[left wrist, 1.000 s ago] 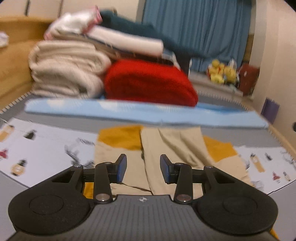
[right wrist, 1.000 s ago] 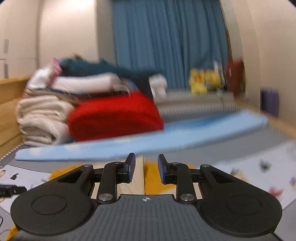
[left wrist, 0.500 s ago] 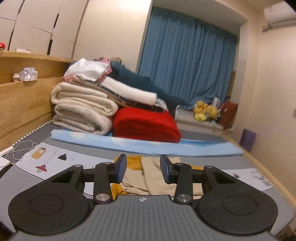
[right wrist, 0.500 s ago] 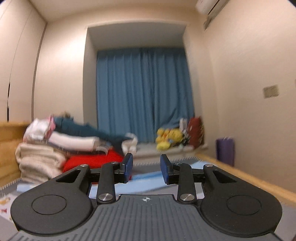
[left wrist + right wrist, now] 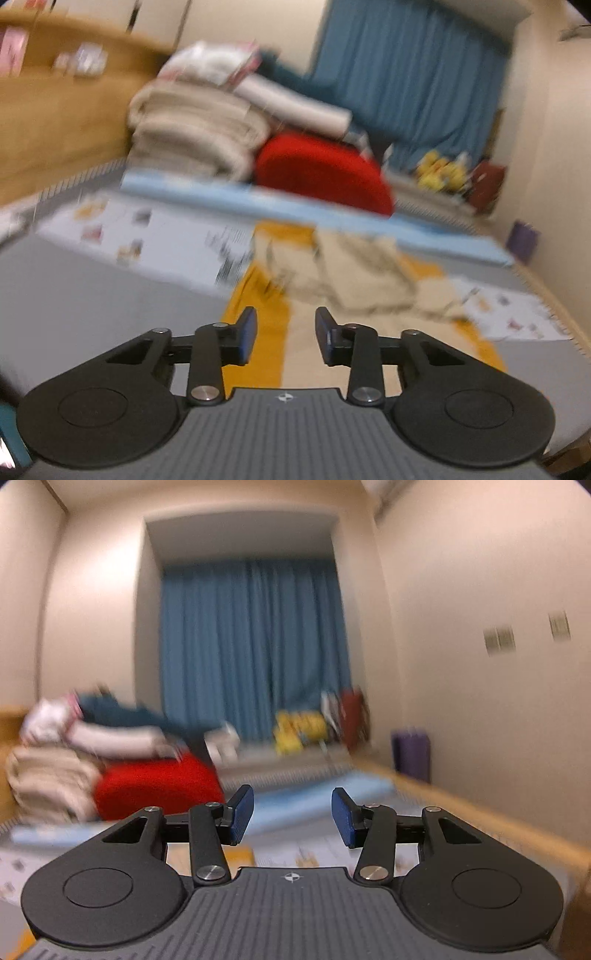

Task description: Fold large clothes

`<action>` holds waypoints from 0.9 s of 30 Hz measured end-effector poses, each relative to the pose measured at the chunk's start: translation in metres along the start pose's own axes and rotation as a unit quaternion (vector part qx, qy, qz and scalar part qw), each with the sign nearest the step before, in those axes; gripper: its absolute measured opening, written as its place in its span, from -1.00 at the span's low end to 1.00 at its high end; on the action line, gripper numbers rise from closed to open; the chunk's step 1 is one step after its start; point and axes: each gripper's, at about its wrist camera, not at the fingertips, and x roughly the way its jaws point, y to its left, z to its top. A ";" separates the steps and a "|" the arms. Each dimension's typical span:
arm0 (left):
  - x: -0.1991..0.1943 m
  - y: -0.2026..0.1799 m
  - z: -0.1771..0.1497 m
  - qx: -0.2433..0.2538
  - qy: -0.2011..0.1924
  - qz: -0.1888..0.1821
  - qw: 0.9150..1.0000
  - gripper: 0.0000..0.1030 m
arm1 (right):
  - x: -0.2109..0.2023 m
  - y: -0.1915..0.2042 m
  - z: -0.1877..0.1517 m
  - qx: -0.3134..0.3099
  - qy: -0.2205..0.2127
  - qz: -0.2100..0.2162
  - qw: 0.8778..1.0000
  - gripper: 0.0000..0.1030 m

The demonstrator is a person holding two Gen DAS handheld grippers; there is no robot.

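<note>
Left wrist: both claws (image 5: 284,336) (image 5: 291,818) spread, empty, above beige garment (image 5: 354,273); print unreadable.

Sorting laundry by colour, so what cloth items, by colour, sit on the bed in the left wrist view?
Red: 1, folded blanket
Cream: 1, folded blanket
Light blue: 1, flat mat
Beige and mustard: 1, rumpled garment
White: 1, roll
Total: 5; the pile's top is too blurred to count.

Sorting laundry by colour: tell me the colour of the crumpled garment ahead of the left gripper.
Beige garment with mustard-yellow panels, clearest in the left wrist view.
</note>
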 end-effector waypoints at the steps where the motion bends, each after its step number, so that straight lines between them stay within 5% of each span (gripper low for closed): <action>1: 0.012 0.004 -0.013 -0.002 0.017 0.012 1.000 -0.27 | 0.012 0.000 -0.019 0.006 0.010 -0.007 1.000 -0.09; 6: 0.065 0.044 -0.038 -0.028 0.115 0.068 0.991 -0.27 | 0.067 0.009 -0.091 -0.003 0.089 -0.019 0.996 -0.11; 11: 0.084 0.074 -0.055 -0.073 0.175 0.106 0.976 -0.26 | 0.117 0.017 -0.131 0.009 0.212 -0.006 0.977 -0.11; 18: 0.098 0.086 -0.070 -0.084 0.220 0.125 0.964 -0.19 | 0.131 0.022 -0.180 0.026 0.330 -0.013 0.944 -0.10; 27: 0.111 0.092 -0.079 -0.088 0.245 0.135 0.956 -0.21 | 0.129 0.015 -0.218 0.043 0.409 -0.035 0.911 -0.10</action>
